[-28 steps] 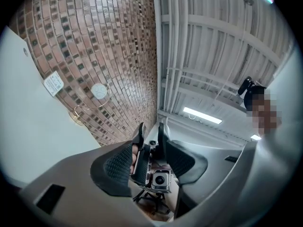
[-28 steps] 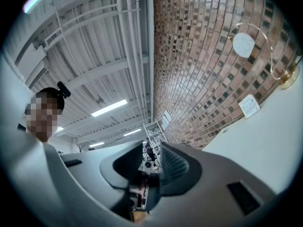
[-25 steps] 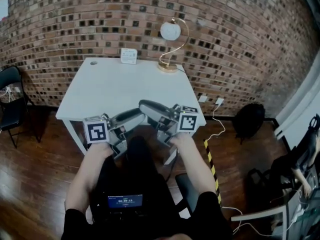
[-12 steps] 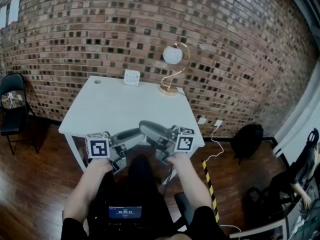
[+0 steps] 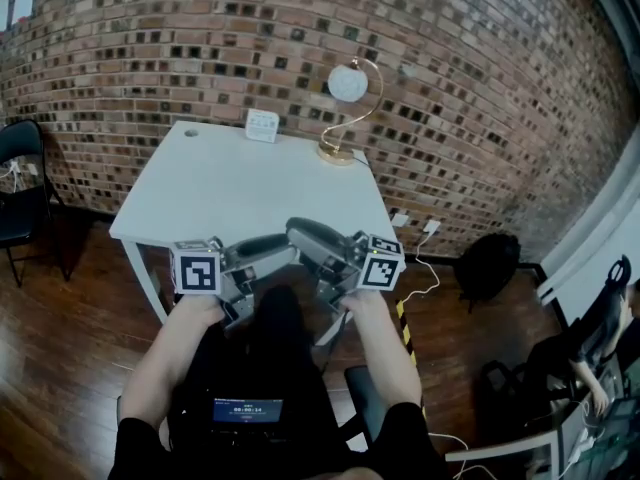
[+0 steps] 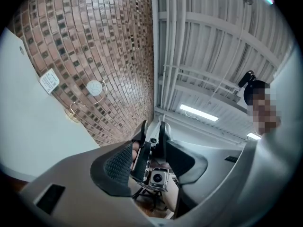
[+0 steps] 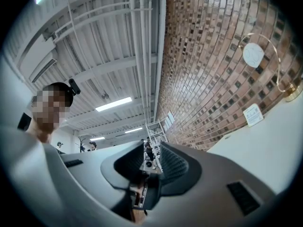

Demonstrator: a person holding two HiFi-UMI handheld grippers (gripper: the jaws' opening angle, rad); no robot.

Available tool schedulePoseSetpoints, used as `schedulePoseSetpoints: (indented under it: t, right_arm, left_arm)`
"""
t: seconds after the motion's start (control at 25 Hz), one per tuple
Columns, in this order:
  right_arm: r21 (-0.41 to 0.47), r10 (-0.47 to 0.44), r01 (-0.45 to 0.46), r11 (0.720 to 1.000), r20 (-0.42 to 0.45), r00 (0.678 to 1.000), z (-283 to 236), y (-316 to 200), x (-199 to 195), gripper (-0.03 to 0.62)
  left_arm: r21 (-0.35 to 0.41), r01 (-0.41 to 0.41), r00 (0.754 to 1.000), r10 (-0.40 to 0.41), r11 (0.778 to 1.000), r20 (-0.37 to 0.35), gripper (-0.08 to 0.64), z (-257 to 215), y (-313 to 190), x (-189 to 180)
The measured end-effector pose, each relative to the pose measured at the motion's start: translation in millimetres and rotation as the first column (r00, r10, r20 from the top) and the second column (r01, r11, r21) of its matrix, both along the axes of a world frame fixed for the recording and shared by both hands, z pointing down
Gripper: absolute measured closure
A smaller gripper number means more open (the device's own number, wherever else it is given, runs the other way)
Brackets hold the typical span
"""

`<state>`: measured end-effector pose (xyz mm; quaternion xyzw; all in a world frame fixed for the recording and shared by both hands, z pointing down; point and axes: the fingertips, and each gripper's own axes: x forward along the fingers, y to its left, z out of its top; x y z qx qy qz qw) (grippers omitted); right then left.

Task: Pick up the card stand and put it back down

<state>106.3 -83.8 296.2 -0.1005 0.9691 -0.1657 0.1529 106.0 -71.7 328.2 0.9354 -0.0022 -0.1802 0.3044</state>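
— Well, where is the card stand (image 5: 262, 125)?

— At the far edge of the table (image 5: 240, 188), near the lamp (image 5: 346, 83); probably light, stiff, tippy; best pinched low by its side edges; left gripper (image 6: 151, 160) part open, empty; right gripper (image 7: 152, 167) has just been closing slightly, nothing between its jaws.

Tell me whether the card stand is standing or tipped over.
Standing: the card stand shows its white face upright at the table's far edge, left of the lamp.

White rectangular table (image 5: 240, 193) standing on dark wooden plank floor (image 5: 70, 318). At its far edge, small white card stand (image 5: 262, 125) upright; to its right, gold arc-stemmed lamp with white globe (image 5: 336, 153). Small round hole (image 5: 191, 132) near far-left corner
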Motion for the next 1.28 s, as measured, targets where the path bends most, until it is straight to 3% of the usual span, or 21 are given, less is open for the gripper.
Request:
schedulePoseSetpoints:
  t: [0.32,0.48,0.64,1.04,1.28]
  right_arm:
    - [0.014,0.034,-0.034,0.999,0.001,0.999,-4,-4,8,0.482]
    - [0.011,0.038,-0.038,0.999,-0.016,0.999,-2,-4,11,0.482]
    - [0.062,0.03,-0.029,0.998,-0.017,0.999,-16,-5,10,0.482]
    - [0.043,-0.007,0.007,0.999,0.009,1.0,-18,2,2,0.483]
    - [0.066,-0.01,0.01,0.998,0.002,1.0,-16,15,-4,0.495]
  left_arm:
    - [0.001,0.022,1.0,-0.022,1.0,0.007,0.345,-3,-5,-6]
    - [0.085,0.063,0.997,-0.067,0.994,0.038,0.345,-14,-7,-11]
    - [0.105,0.06,0.998,-0.062,0.993,0.025,0.345,-19,-14,-9]
    - [0.008,0.064,0.998,-0.064,0.998,0.025,0.345,-10,-12,-9]
    - [0.0,0.05,0.999,-0.05,0.999,0.004,0.345,-8,-2,-15]
